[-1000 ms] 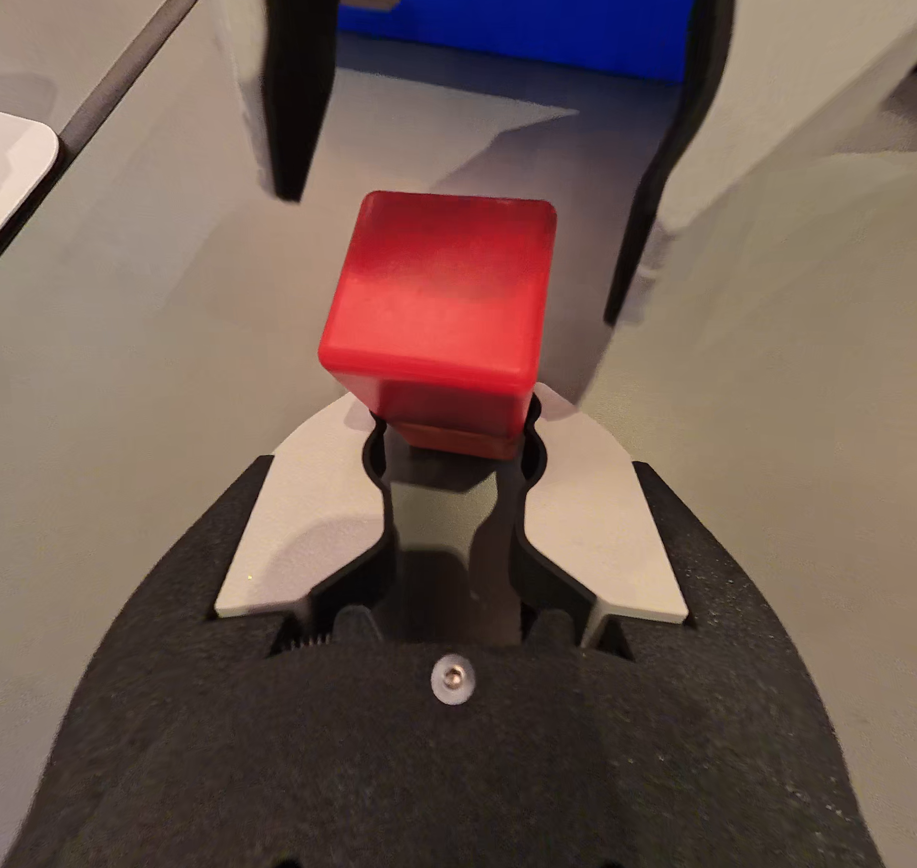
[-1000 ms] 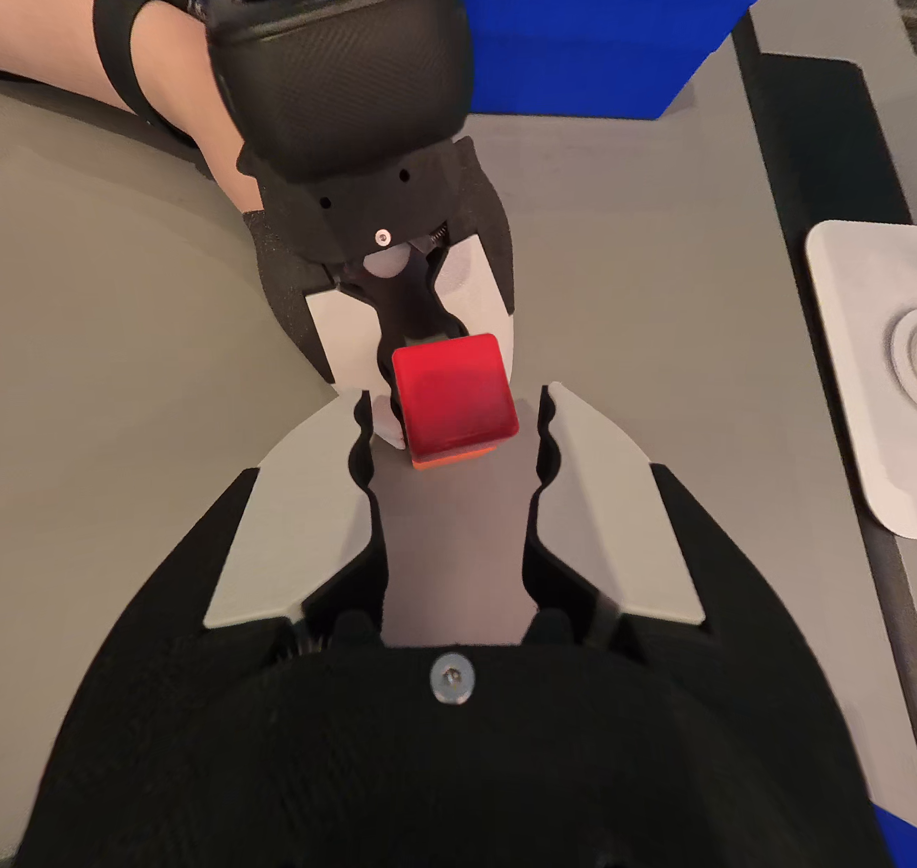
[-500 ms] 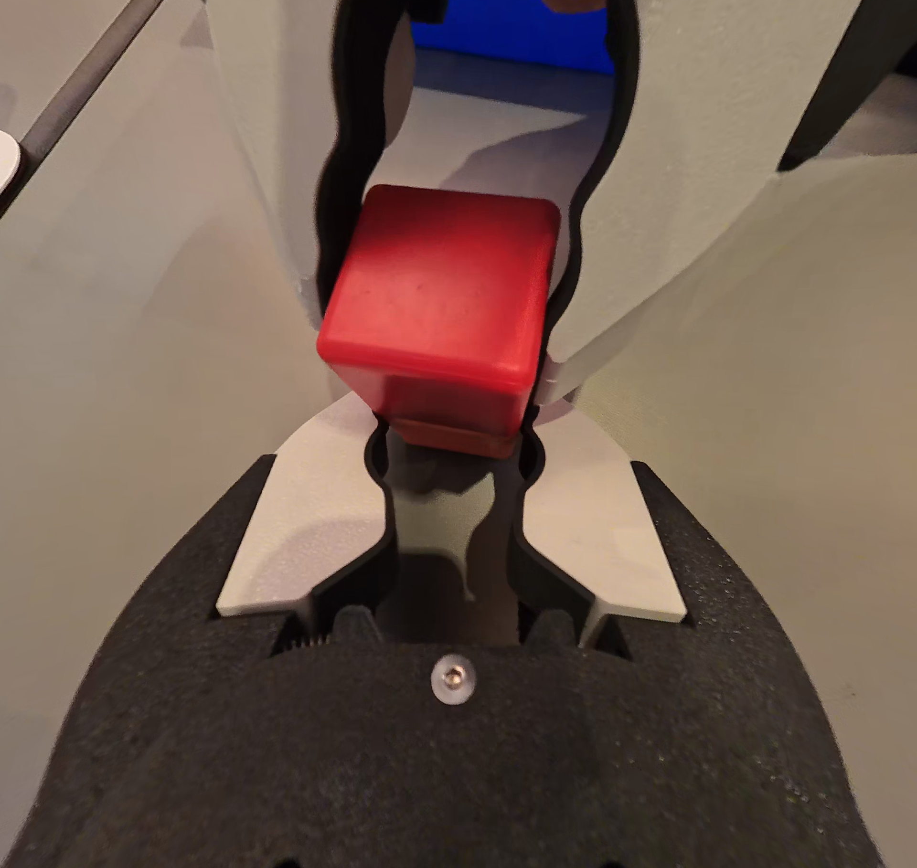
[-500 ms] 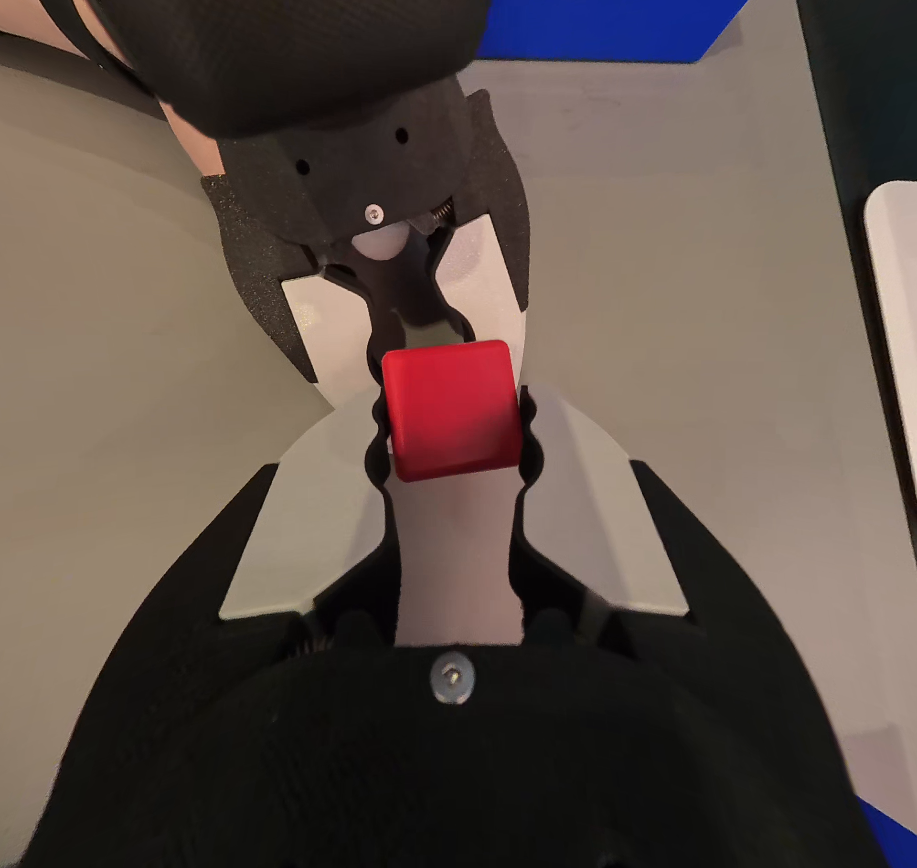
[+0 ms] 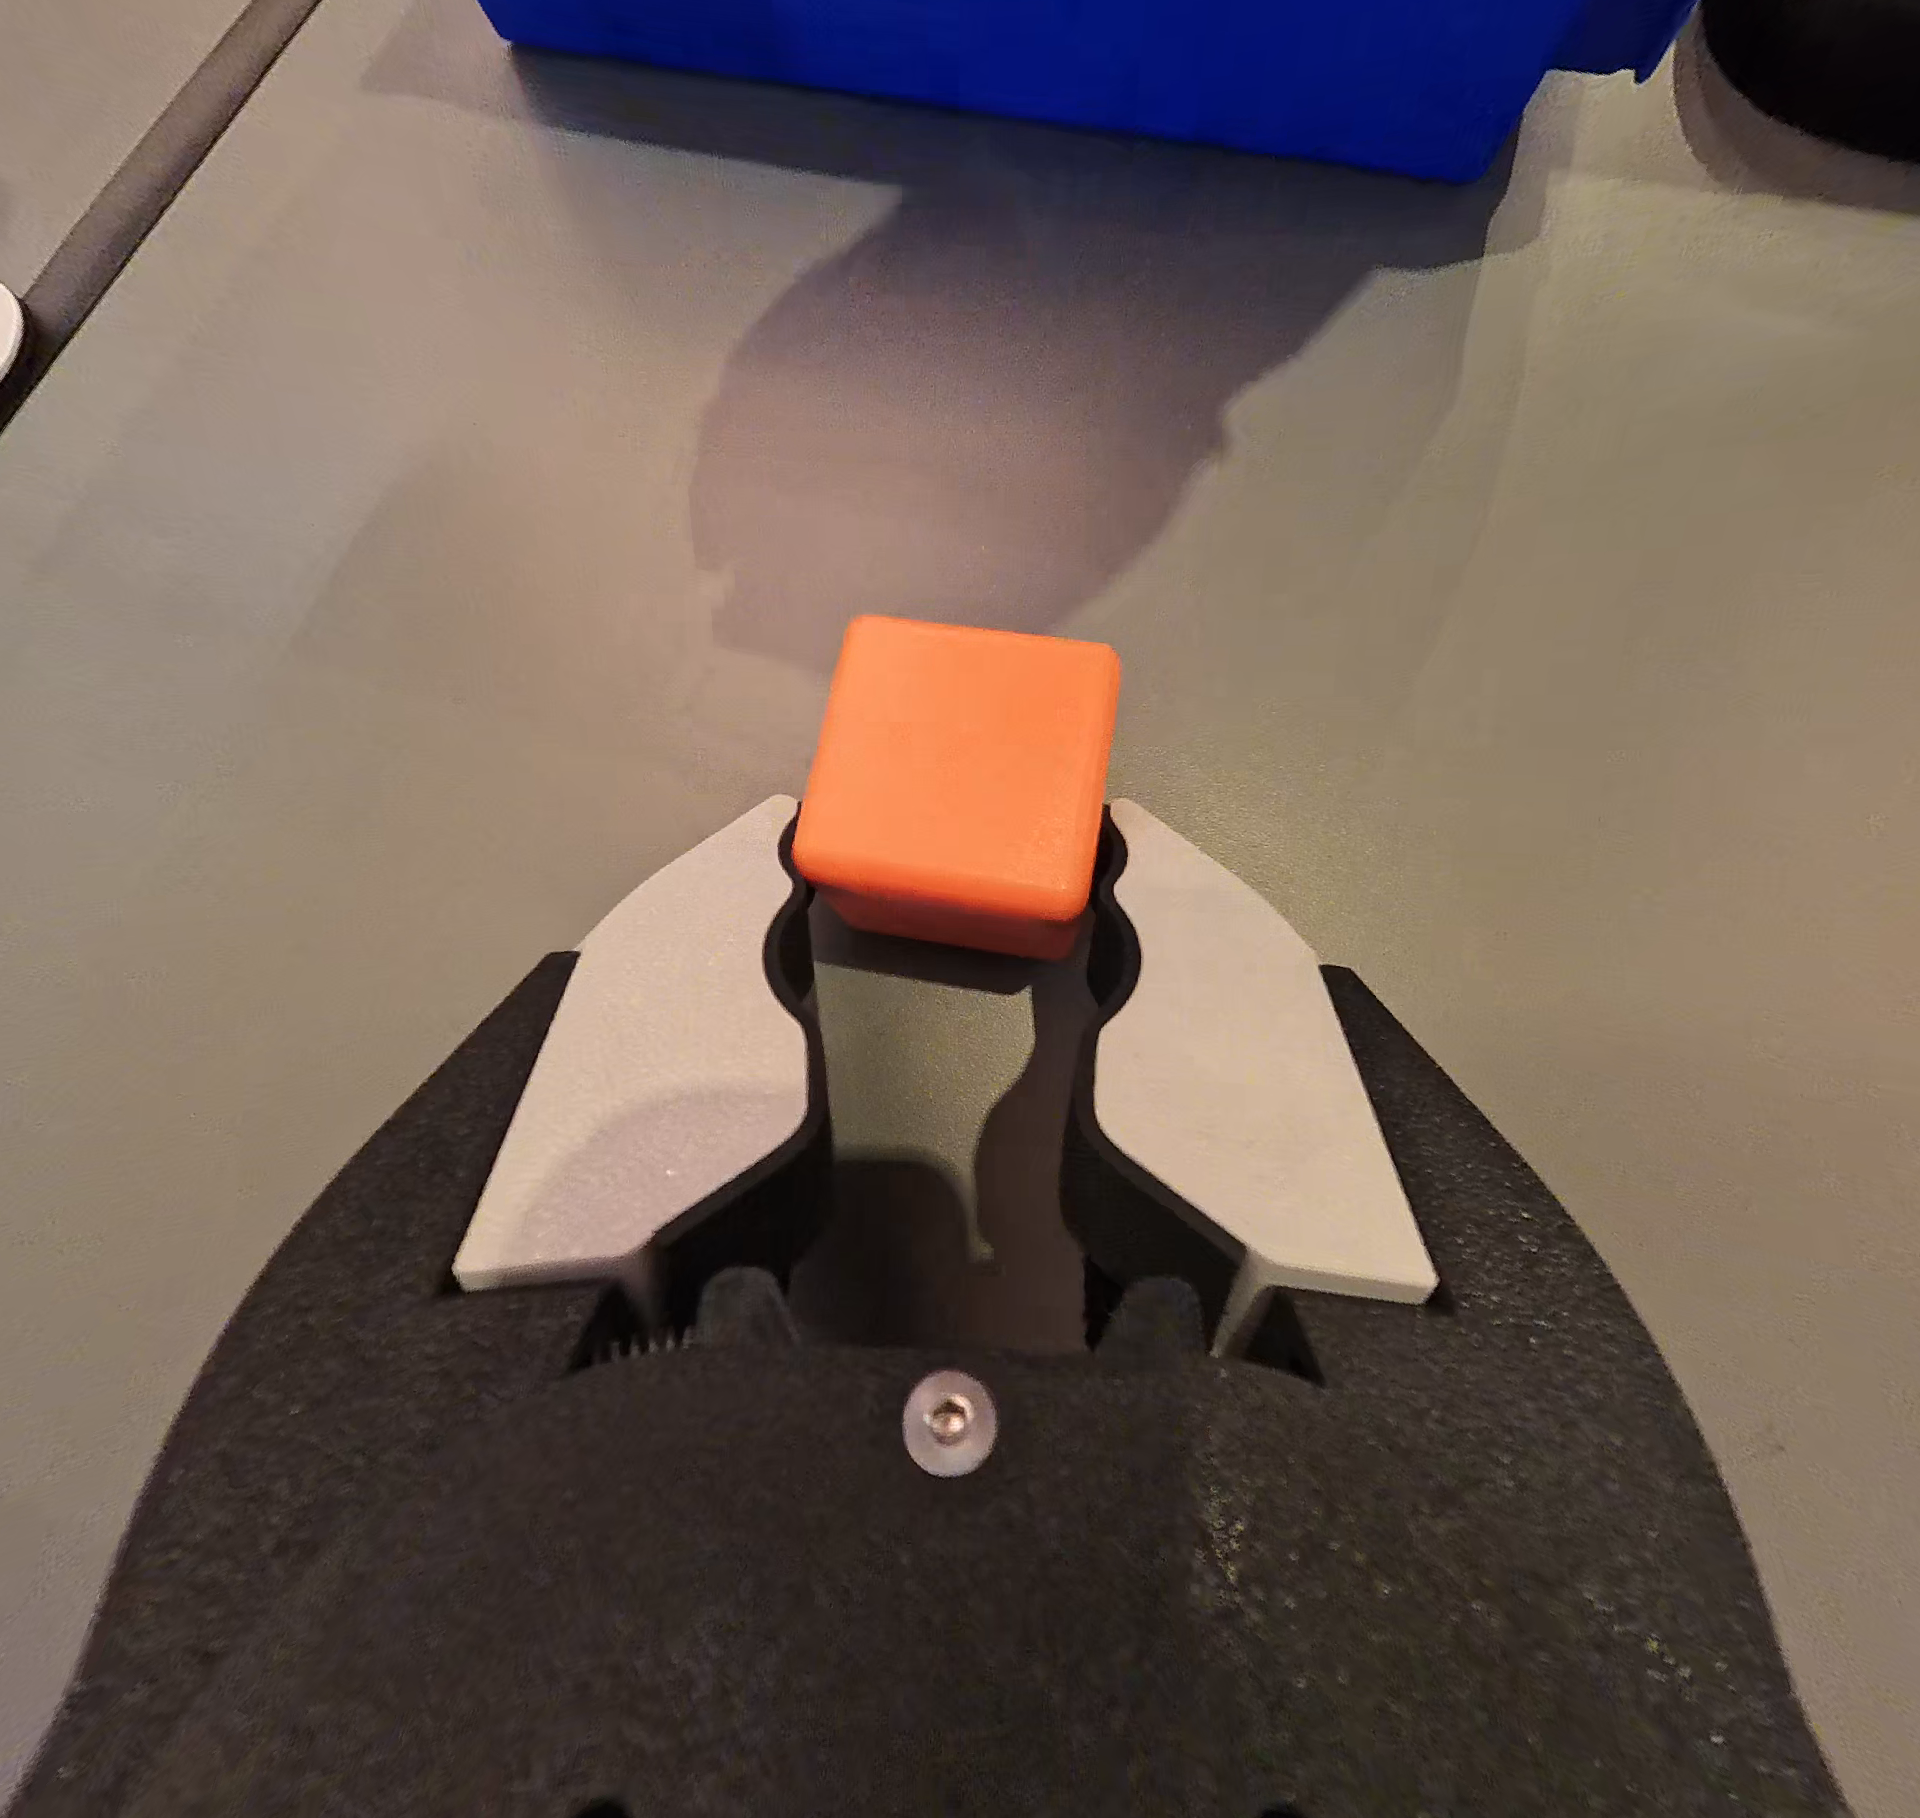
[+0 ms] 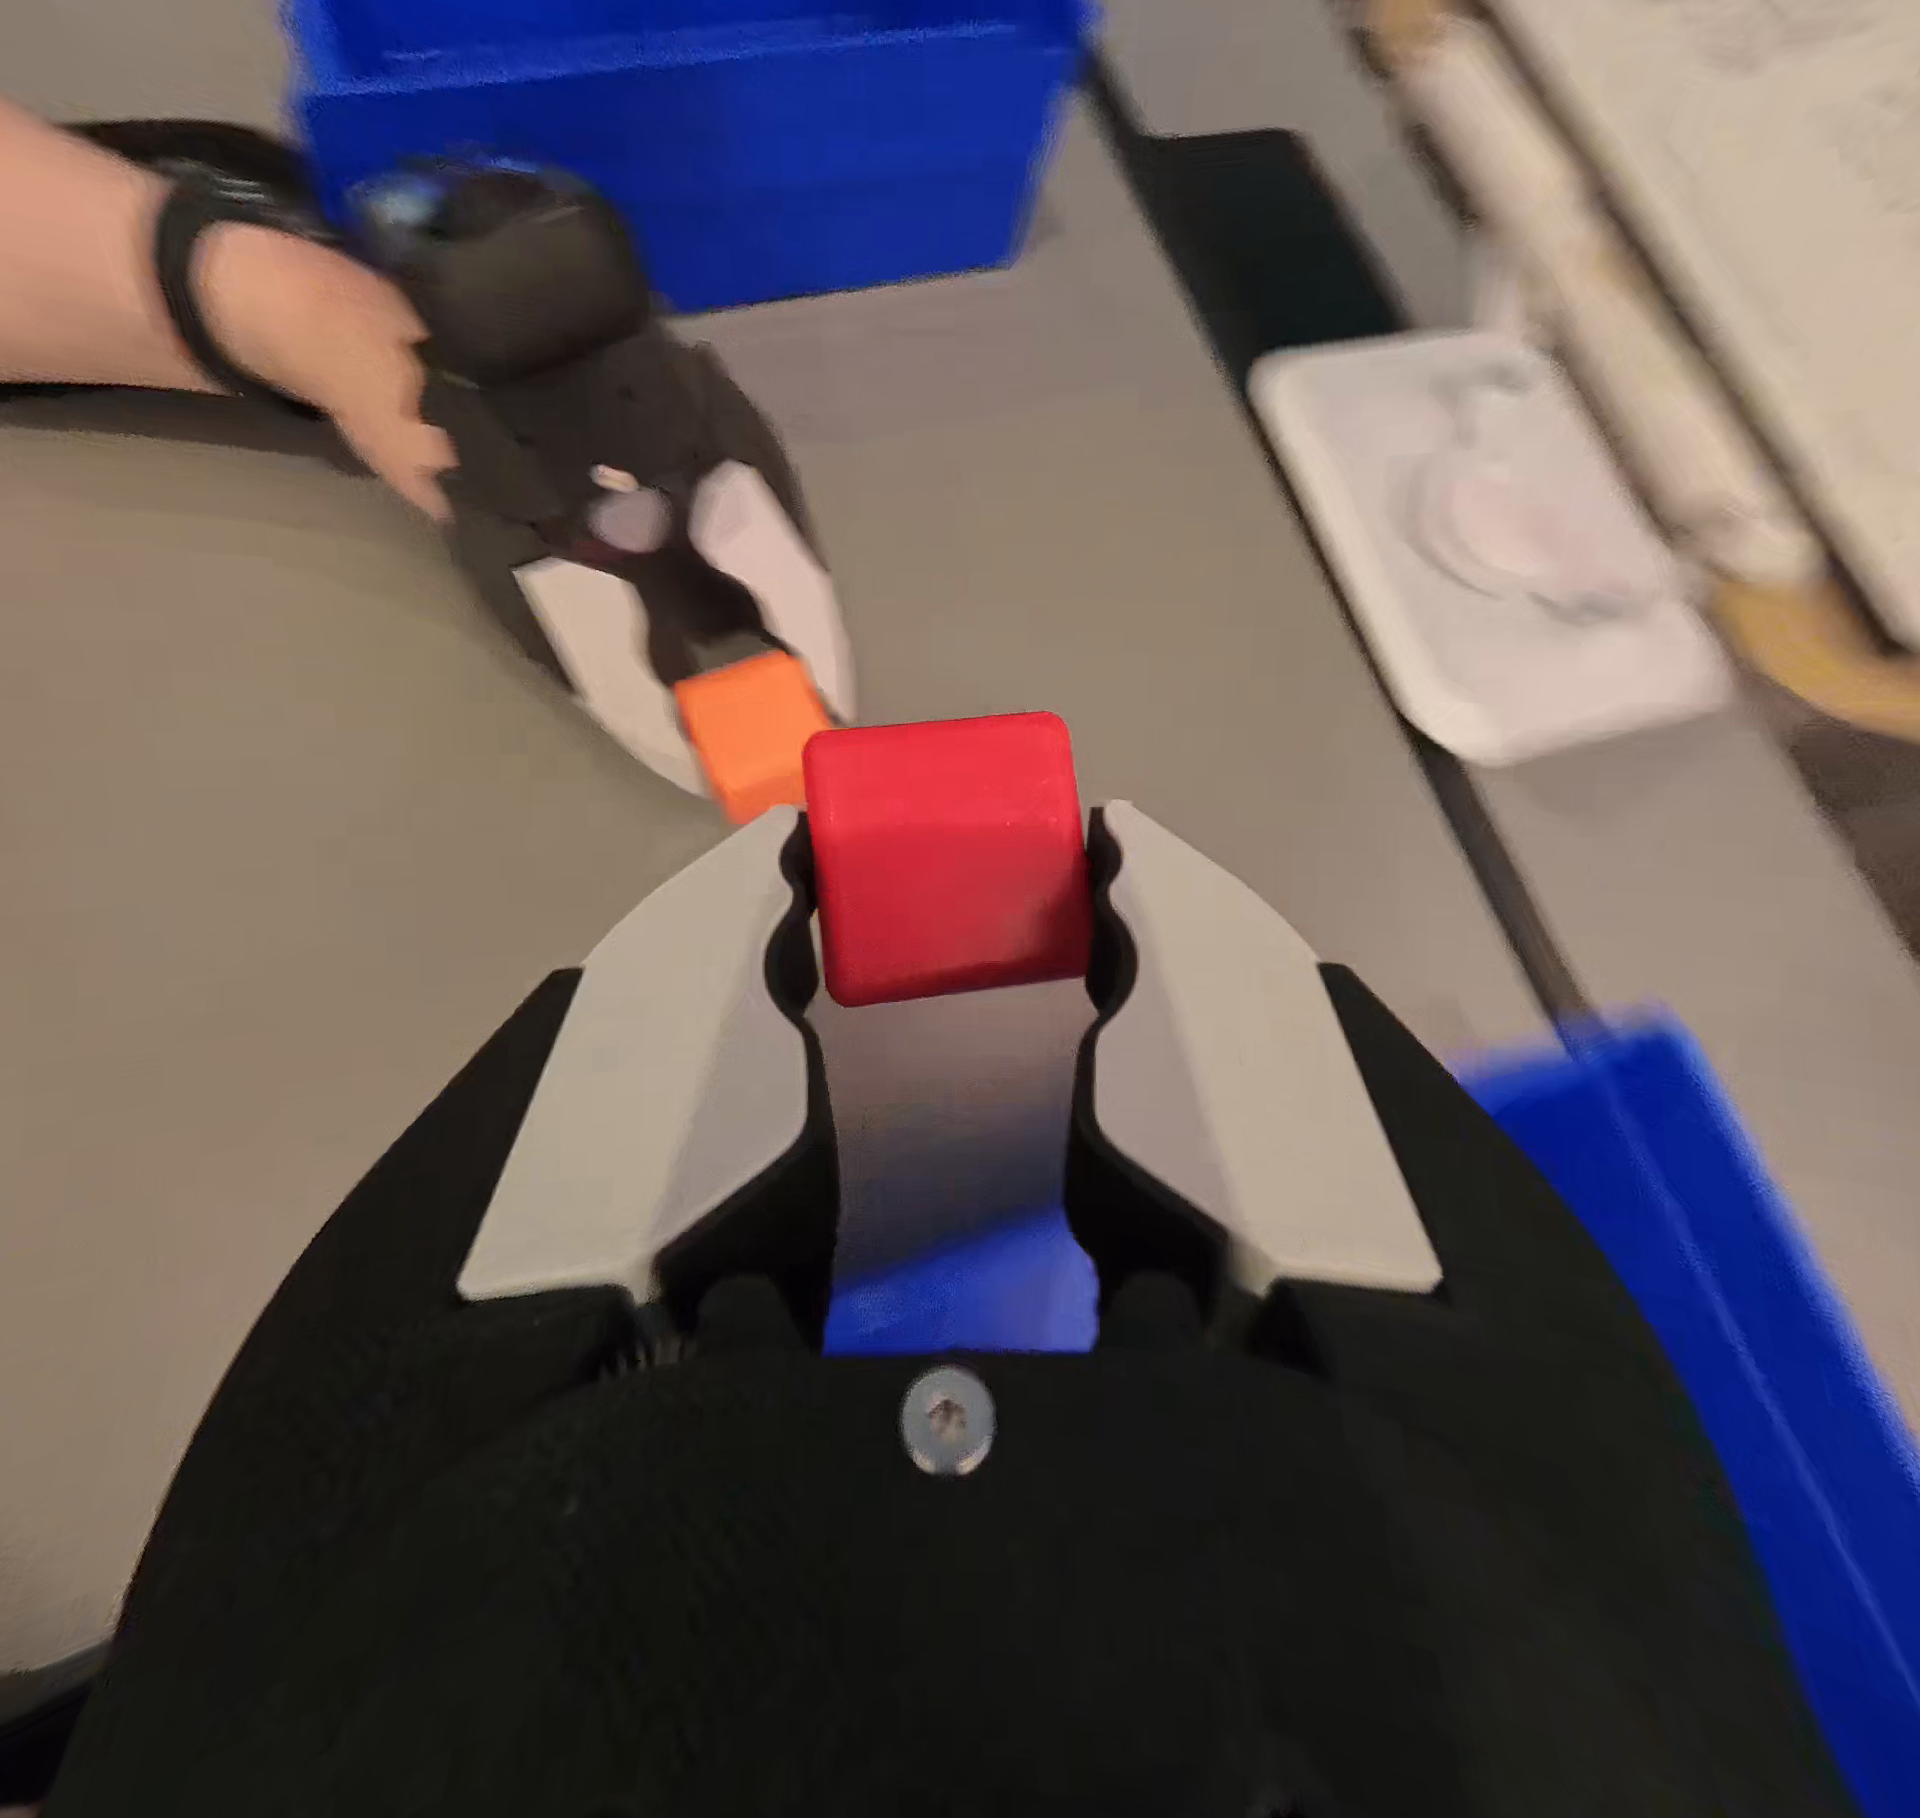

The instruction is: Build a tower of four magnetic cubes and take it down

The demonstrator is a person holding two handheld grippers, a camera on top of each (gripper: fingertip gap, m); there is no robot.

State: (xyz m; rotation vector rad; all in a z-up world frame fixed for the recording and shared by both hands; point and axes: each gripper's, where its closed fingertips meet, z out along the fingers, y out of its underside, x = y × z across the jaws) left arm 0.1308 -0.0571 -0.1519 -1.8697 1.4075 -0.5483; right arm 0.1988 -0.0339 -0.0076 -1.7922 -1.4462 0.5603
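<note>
Between grippers, one red cube [image 6: 943,859], one orange cube [image 5: 954,783]

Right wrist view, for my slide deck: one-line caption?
Right hand-held gripper grips red cube; left hand-held gripper holds orange cube.

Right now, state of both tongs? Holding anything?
Left tongs: closed on the orange cube.
Right tongs: closed on the red cube, clear of the orange one.
</note>
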